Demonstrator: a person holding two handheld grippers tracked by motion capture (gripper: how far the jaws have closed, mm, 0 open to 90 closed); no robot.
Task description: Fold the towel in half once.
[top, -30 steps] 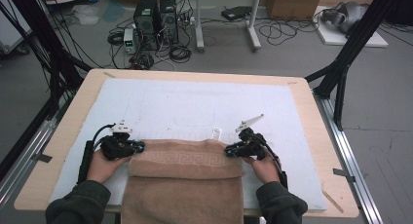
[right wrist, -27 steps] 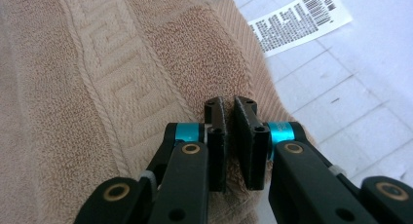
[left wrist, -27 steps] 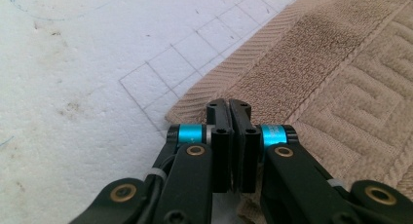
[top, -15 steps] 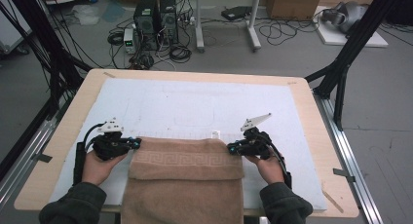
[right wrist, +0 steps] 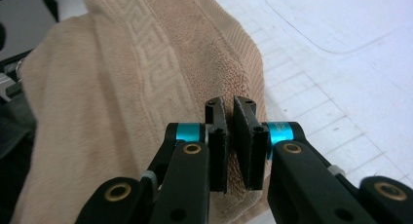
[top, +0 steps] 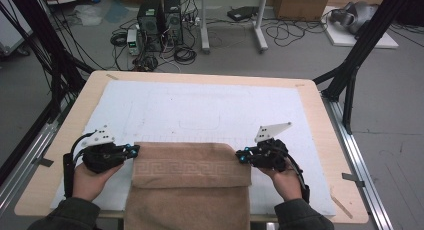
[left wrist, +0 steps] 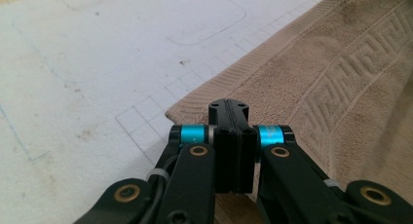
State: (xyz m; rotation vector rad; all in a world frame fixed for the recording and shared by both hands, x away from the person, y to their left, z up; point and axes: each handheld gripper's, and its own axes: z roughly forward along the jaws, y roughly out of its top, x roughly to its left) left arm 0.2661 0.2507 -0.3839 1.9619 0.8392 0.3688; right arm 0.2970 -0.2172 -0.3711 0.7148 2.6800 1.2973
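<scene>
Along the near edge of the white mat [top: 200, 110], your tan towel [top: 192, 165] lies folded, its key-pattern border across the top and its lower part hanging over the table [top: 320, 105] edge toward you. Your left gripper [top: 134, 150] sits at the towel's left corner with jaws pressed together, the corner hidden behind them. Your right gripper [top: 241, 156] pinches the right corner, cloth caught in a narrow gap between its pads.
</scene>
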